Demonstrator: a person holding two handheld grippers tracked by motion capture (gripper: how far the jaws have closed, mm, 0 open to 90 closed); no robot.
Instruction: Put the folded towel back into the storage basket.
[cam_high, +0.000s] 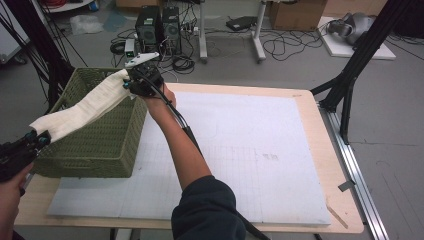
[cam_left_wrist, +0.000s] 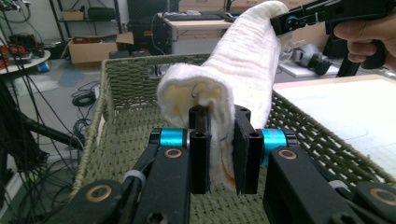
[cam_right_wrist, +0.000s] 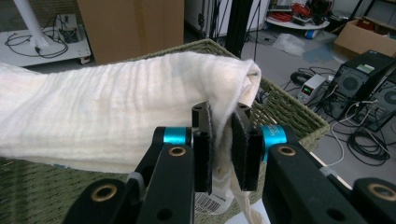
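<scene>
Far left of the high view: left gripper (cam_high: 37, 138) low at the table's near-left corner, jaws clamped on one end of the cream towel (cam_high: 87, 107). Same grip up close in the left gripper view: left gripper (cam_left_wrist: 219, 149) with both black pads pressed on the rolled end of the towel (cam_left_wrist: 243, 70), cloth bunched between them, towel climbing away toward the other hand.

Towel stretched in a long sagging band, up and across, over the green woven basket (cam_high: 100, 145) on the left part of the table (cam_high: 325, 165). Not lying in the basket; held above its open top, end to end between the two grippers.

Further right: right gripper (cam_high: 131, 84) raised over the basket's far right corner, forearm and dark sleeve reaching in from the bottom edge. Pinched shut on the towel's other end. Right gripper view: right gripper (cam_right_wrist: 223, 140) with jaws nearly together, a fold of towel (cam_right_wrist: 116, 121) caught between the pads, a white label dangling below, basket (cam_right_wrist: 289, 112) rim just behind.

Right of that, white mat (cam_high: 260, 150) on the tabletop.
</scene>
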